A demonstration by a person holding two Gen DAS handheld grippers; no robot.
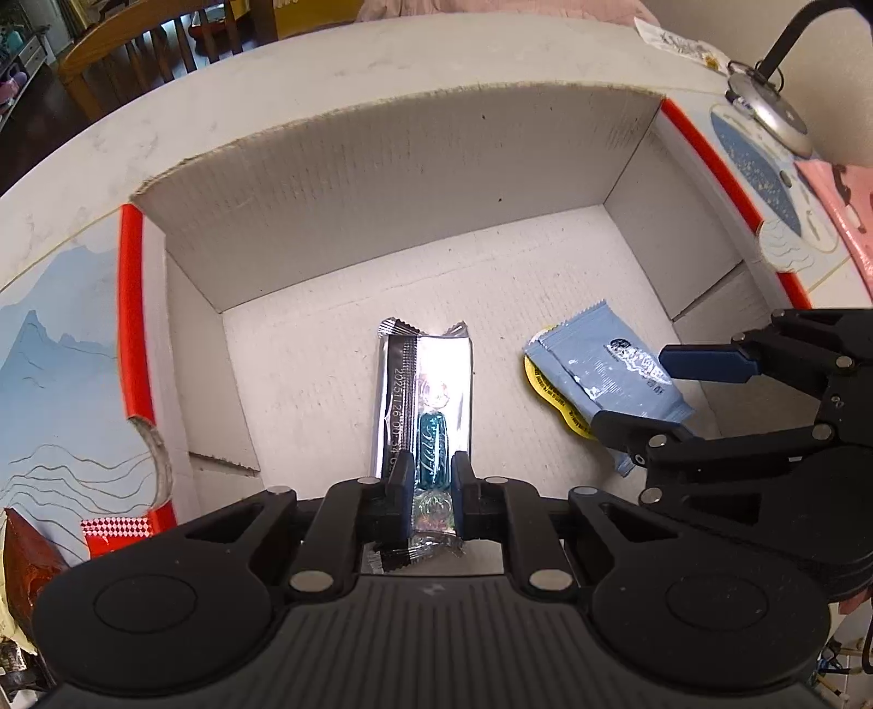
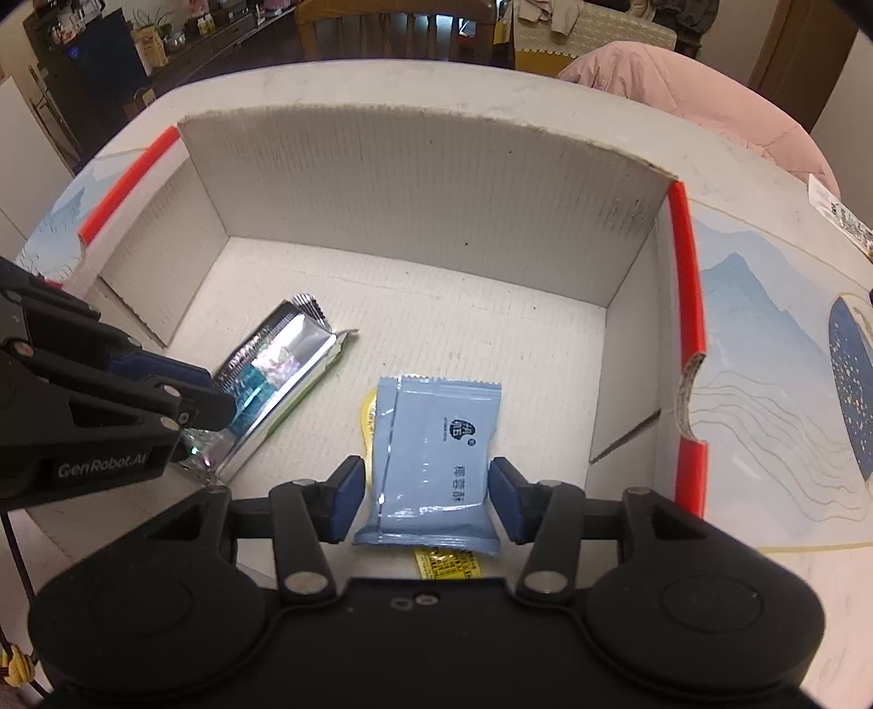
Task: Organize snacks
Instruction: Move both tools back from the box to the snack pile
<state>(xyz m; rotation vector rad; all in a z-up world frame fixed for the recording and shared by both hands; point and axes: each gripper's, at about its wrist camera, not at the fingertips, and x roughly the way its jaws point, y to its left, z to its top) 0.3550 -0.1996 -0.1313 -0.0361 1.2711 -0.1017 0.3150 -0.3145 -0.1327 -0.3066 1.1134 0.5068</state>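
A white cardboard box (image 1: 382,163) with red-edged side flaps lies open before me; it also shows in the right wrist view (image 2: 425,180). My left gripper (image 1: 428,485) is shut on a silver snack bar (image 1: 431,392) that rests lengthwise on the box floor. The bar appears in the right wrist view (image 2: 283,360), with the left gripper (image 2: 218,403) on its near end. My right gripper (image 2: 425,499) is open, its pads on either side of a light blue snack packet (image 2: 436,452) lying on a yellow packet (image 2: 444,564). From the left, the blue packet (image 1: 605,376) lies at the box's right side.
The box sits on a white table (image 1: 273,82) with a blue mountain-print mat (image 2: 764,338). A lamp base (image 1: 769,112) stands at the far right. A red packet (image 1: 114,532) lies outside the box's left. Wooden chairs (image 1: 136,49) stand beyond the table.
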